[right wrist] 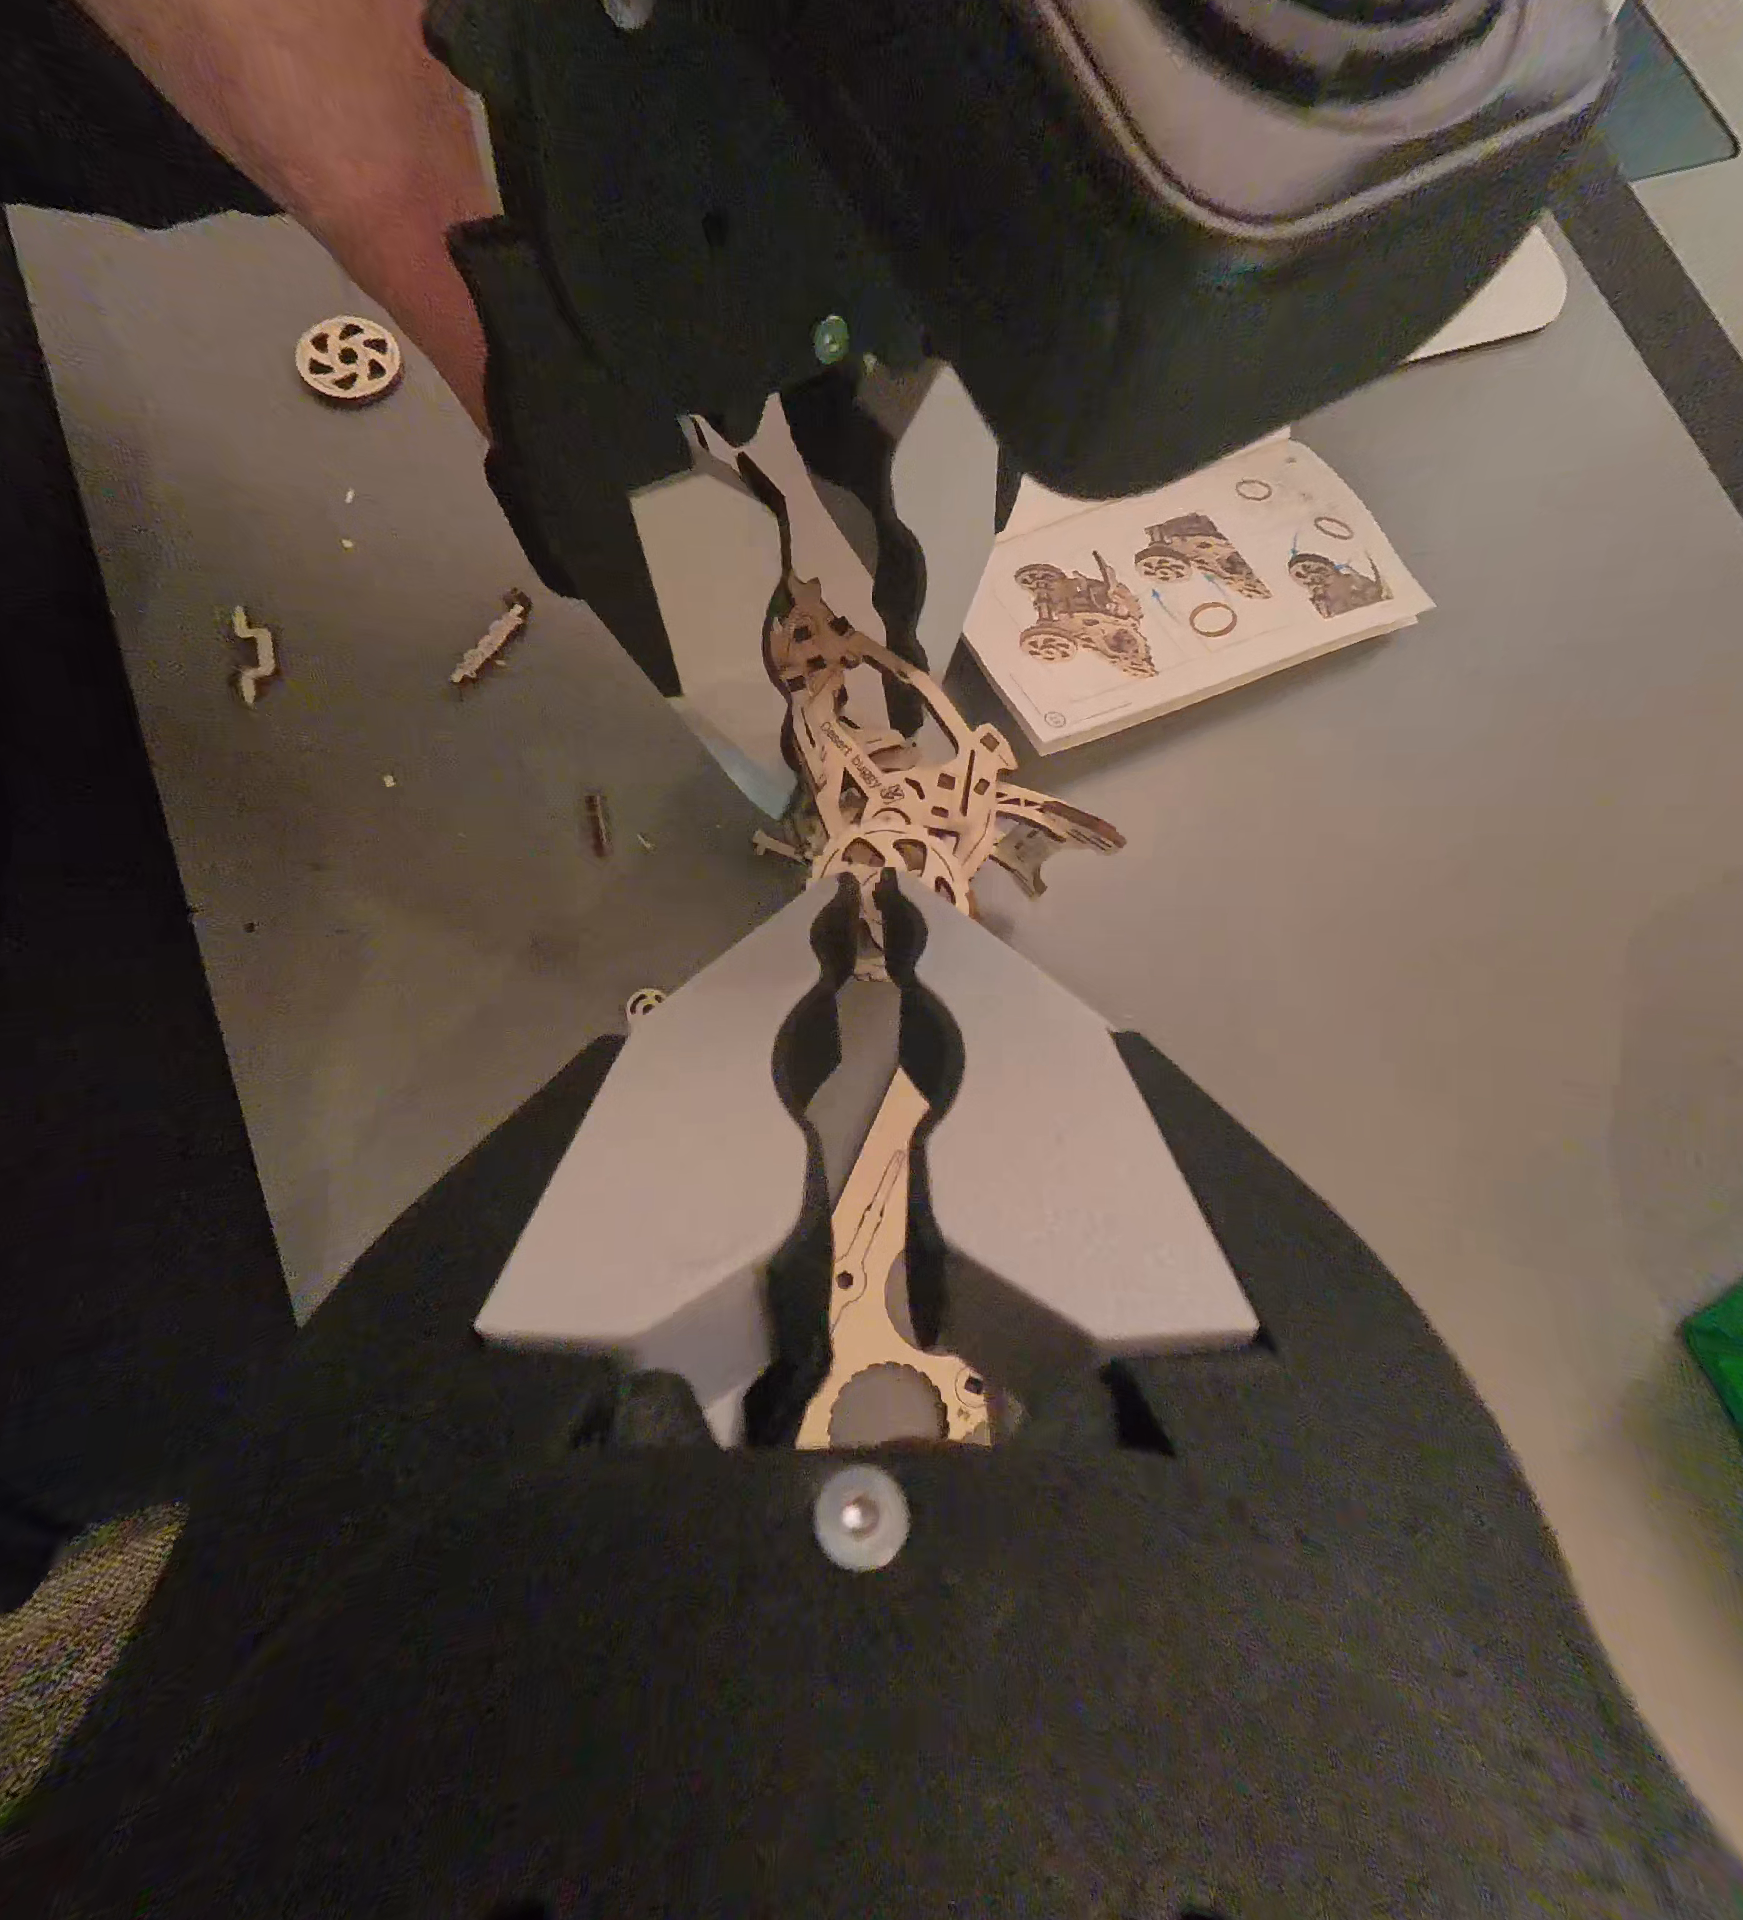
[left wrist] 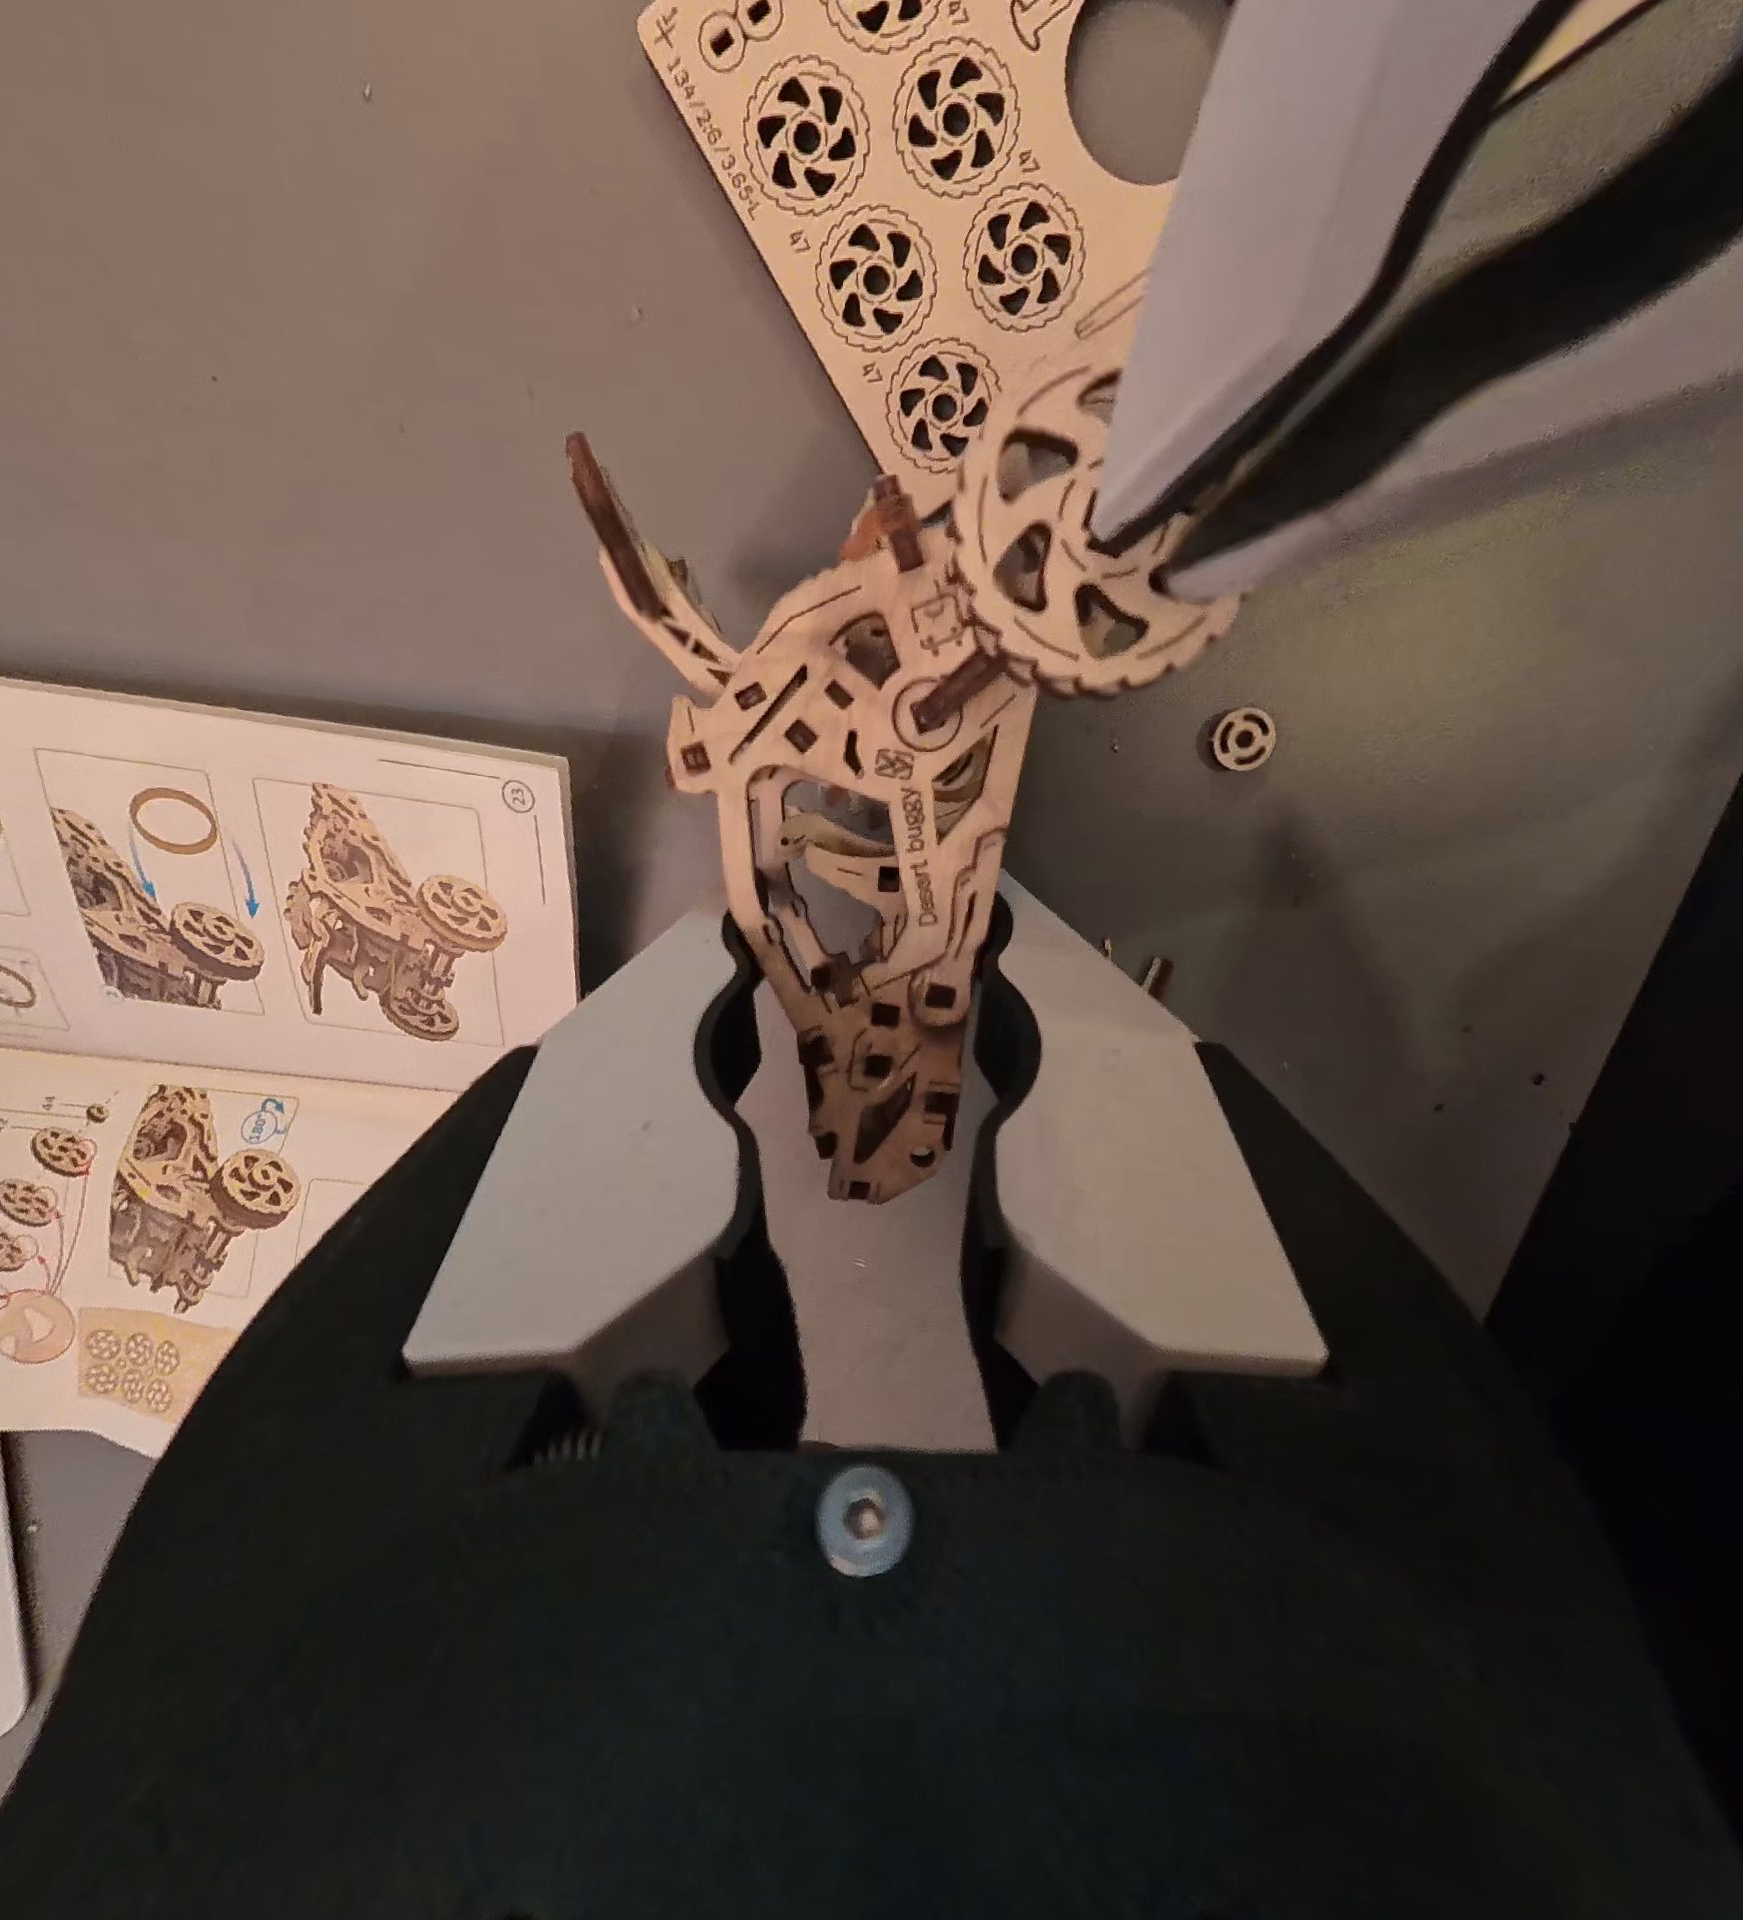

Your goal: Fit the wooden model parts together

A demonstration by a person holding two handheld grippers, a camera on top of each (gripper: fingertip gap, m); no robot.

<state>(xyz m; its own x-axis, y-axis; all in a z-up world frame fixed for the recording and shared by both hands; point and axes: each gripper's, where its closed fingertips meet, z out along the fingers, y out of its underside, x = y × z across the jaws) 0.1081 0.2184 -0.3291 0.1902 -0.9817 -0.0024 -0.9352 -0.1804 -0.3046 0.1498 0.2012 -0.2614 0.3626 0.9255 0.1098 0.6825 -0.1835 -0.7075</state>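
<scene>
A grey table [left wrist: 275, 364] carries the whole scene, and above its middle two handheld grippers meet over a half-built wooden buggy frame [left wrist: 867, 831], the landmark here. The left gripper [left wrist: 867, 956] has its jaws clamped on the frame's lower end, holding the frame clear of the table, tilted, with its axle end pointing away from the camera. The right gripper [right wrist: 869, 904] comes in opposite it, jaws closed on a toothed wooden wheel [left wrist: 1064, 582] that touches the frame's upper corner beside a dark axle peg [left wrist: 955, 691]; whether the wheel sits on a peg cannot be told. An open instruction booklet [left wrist: 223, 935] lies to the frame's left in the left wrist view. A flat laser-cut parts sheet [left wrist: 908, 229], still holding several small spoked wheels, lies on the table beyond the frame. A person's hand [right wrist: 358, 156] grips the left gripper's body, seen from the right wrist view. In that same view a loose spoked wheel [right wrist: 348, 356] lies well left of the frame, with small wooden offcuts [right wrist: 254, 644] scattered between. A tiny round washer [left wrist: 1242, 740] rests on the table just right of the frame.
</scene>
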